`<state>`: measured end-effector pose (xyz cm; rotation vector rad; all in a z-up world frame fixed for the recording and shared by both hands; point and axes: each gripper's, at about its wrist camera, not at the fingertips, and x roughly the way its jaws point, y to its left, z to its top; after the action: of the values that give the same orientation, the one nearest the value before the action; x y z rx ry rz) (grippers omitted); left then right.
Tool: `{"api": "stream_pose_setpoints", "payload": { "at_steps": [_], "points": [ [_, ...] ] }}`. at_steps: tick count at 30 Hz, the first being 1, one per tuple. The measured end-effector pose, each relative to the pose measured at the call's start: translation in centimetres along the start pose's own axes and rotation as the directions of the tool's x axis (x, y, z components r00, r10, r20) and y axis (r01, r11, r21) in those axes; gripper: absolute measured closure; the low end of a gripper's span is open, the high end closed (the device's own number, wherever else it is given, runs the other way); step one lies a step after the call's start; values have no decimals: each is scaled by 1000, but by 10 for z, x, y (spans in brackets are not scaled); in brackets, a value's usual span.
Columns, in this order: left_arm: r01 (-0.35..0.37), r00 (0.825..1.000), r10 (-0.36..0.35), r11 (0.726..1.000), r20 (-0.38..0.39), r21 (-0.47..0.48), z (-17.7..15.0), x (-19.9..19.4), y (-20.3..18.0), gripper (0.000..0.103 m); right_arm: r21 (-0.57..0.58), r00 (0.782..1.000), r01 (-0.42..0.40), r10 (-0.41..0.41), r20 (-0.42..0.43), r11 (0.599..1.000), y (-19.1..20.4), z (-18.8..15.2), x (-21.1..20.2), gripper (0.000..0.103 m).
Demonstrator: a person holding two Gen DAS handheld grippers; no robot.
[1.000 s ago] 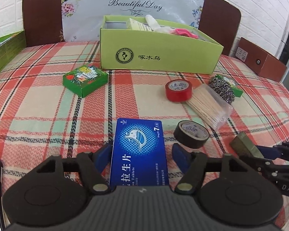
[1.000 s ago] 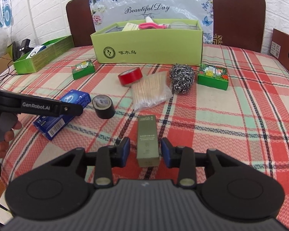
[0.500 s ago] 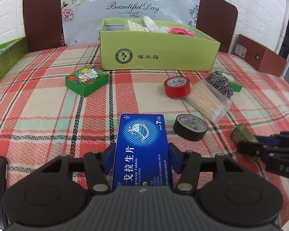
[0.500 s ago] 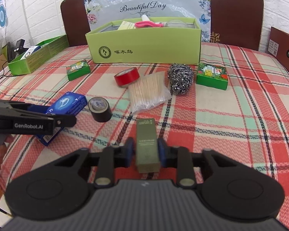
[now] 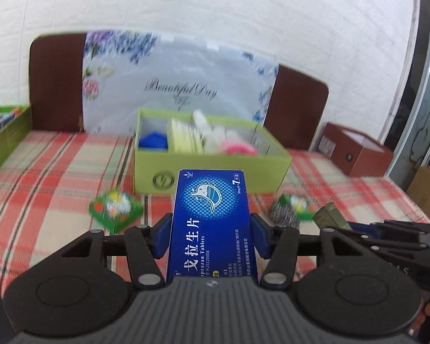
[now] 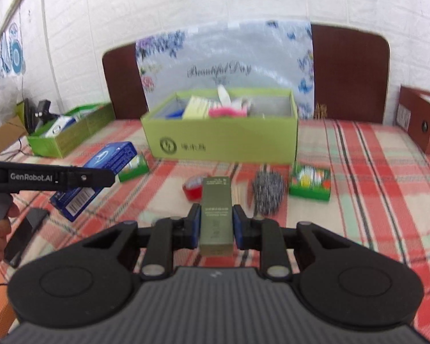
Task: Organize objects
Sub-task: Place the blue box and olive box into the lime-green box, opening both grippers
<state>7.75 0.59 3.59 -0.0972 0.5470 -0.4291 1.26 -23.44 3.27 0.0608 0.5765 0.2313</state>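
Gripping the blue tablet box [image 5: 212, 223] lengthwise, the left tongs [image 5: 210, 236] hold it clear of the bed [image 5: 51, 177]; the right tongs [image 6: 216, 226] clench an olive carton [image 6: 216, 215]. Straight ahead at the far edge sits the open green box [image 6: 223, 140], roughly equally near both.

Left gripper [image 5: 210, 236] closed on blue tablet box [image 5: 210, 223] and raised it off plaid tablecloth [image 5: 43, 177]. Right gripper [image 6: 216, 226] closed on olive carton [image 6: 216, 215], likewise lifted clear of tablecloth.
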Motion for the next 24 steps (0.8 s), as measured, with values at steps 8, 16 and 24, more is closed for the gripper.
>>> {"api": "stream_pose_setpoints", "payload": {
  "at_steps": [8, 16, 24],
  "points": [
    [-24, 996, 21, 999, 89, 28, 73, 24, 0, 45, 10, 995, -44, 43, 90, 999, -10, 66, 21, 81],
    [-66, 994, 66, 998, 92, 0, 120, 85, 15, 45, 44, 990, -34, 28, 135, 998, -24, 120, 76, 81],
    [-101, 993, 101, 995, 59, -13, 129, 142, 33, 45, 4, 995, -7, 7, 102, 1000, -27, 137, 142, 81]
  ]
}}
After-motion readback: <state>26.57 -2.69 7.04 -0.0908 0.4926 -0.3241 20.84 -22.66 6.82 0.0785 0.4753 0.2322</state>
